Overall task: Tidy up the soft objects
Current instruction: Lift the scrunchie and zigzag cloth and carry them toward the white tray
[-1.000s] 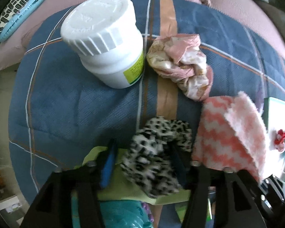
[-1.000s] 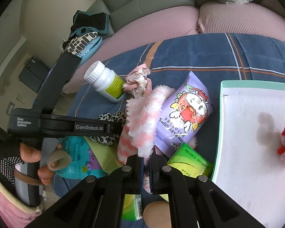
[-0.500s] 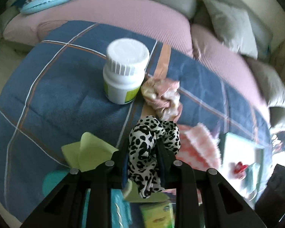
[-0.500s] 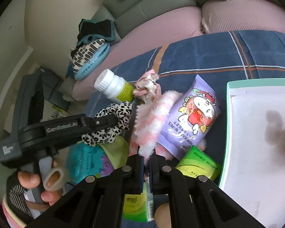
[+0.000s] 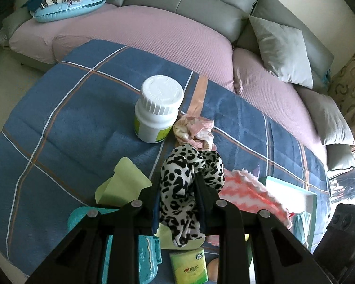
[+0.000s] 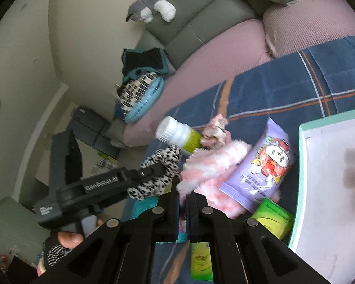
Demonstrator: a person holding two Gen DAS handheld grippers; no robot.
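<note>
Left gripper (image 5: 177, 184): my jaws have just closed in and now clamp one leopard scrunchie (image 5: 189, 184), held up off the quilt (image 5: 71, 123).
Right gripper (image 6: 182, 189): pinched shut on the edge of one pink cloth (image 6: 210, 170).
Scrunchies: two; the pink one (image 5: 196, 131) lies just ahead of my left fingertips.
Bottle (image 5: 157, 111): one, white, upright, touching the pink scrunchie's left side.
Wipes pouch (image 6: 265, 163): one, purple, right of my right gripper, over the cloth.
Green packs: two (image 6: 272, 217) (image 6: 201, 258), near my right gripper.
Tray (image 6: 303, 127): one, far right.

Silky leopard-print scrunchie (image 5: 189, 184), fluffy pink cloth (image 6: 210, 172)
</note>
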